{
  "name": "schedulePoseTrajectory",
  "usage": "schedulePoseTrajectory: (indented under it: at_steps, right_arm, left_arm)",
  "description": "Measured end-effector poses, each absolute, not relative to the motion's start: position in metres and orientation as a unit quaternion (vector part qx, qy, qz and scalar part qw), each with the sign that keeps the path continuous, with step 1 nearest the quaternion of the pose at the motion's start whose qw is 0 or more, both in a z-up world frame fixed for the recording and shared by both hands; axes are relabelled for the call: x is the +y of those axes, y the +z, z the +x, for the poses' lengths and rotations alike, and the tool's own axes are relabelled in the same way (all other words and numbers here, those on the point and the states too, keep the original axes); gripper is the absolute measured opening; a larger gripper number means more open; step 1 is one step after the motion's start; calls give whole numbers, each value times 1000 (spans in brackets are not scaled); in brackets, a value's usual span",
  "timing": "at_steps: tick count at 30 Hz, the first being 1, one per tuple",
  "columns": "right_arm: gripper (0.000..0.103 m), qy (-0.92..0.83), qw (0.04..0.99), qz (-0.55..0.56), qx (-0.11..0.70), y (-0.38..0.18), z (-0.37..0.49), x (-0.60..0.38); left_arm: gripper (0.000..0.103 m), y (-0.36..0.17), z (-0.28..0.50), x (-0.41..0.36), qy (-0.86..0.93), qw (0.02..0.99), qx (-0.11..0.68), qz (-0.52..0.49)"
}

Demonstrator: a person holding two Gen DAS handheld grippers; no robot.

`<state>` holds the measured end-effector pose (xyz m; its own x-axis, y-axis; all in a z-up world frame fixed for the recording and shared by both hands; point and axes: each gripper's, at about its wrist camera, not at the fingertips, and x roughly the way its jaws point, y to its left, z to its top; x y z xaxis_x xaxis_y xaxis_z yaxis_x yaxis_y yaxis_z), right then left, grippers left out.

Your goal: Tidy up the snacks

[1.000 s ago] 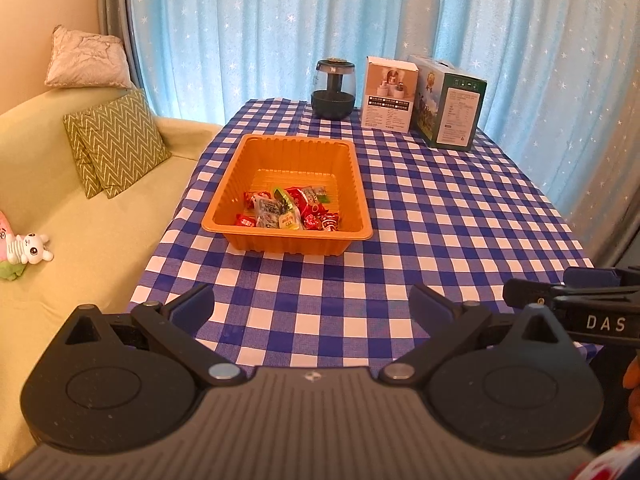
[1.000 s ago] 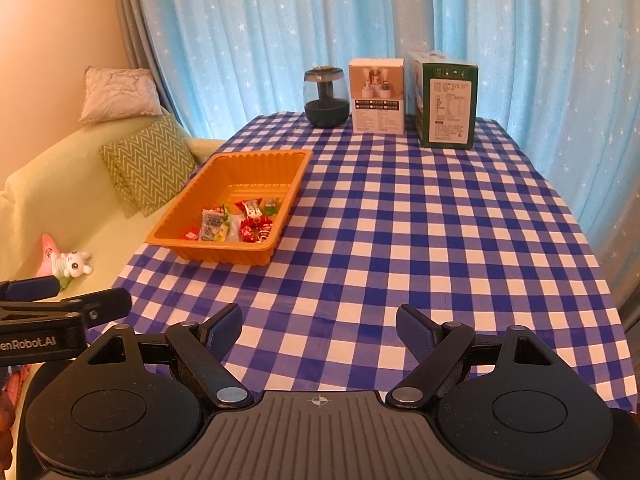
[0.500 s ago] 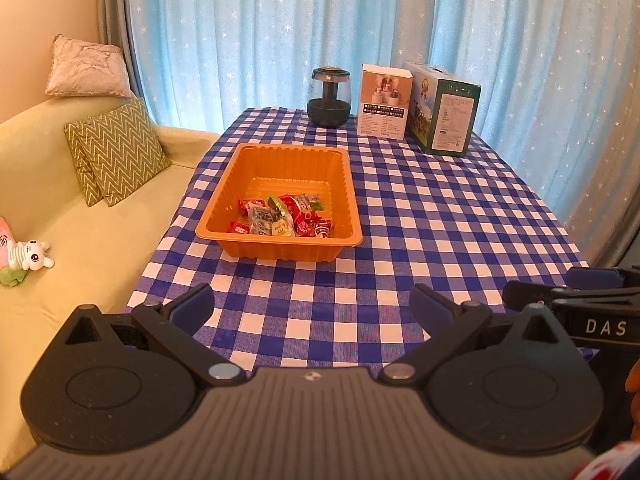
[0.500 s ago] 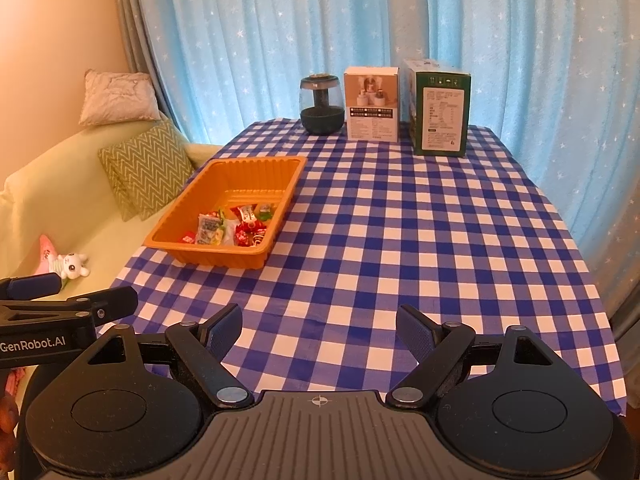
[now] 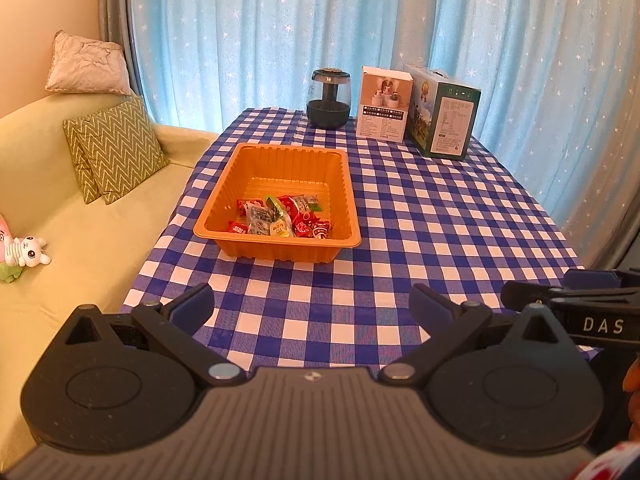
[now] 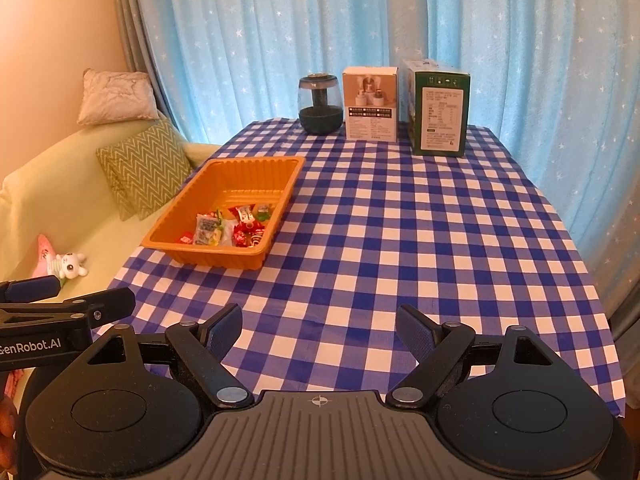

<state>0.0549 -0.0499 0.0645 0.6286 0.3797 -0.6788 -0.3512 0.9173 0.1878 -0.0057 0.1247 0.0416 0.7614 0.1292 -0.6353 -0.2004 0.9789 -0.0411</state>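
Note:
An orange tray (image 5: 280,254) stands on the blue checked tablecloth (image 5: 420,220), left of the middle. Several wrapped snacks (image 5: 280,218) lie in its near half. My left gripper (image 5: 312,300) hovers open over the table's near edge, well short of the tray, with nothing between its fingers. In the right wrist view the tray (image 6: 216,259) and snacks (image 6: 228,228) sit ahead to the left. My right gripper (image 6: 320,320) is open and empty above the near cloth. Each gripper shows at the edge of the other's view.
At the table's far end stand a dark glass jar (image 5: 329,98), a white box (image 5: 384,104) and a green box (image 5: 444,120), in front of a blue curtain. A yellow sofa (image 5: 60,280) with cushions and a plush toy (image 5: 28,250) runs along the left.
Both views have drawn back slightly, so the tray and boxes look a little smaller and farther off. The jaws of both grippers stand as wide as before.

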Motion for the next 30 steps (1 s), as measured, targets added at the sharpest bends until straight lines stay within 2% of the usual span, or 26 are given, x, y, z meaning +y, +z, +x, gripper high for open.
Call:
schedulePoseTrajectory:
  at_steps: [30]
  right_arm:
    - [84,201,902,22,381,63,55,-50]
  left_arm:
    - [103,39,-5,123,87,937,335,-54]
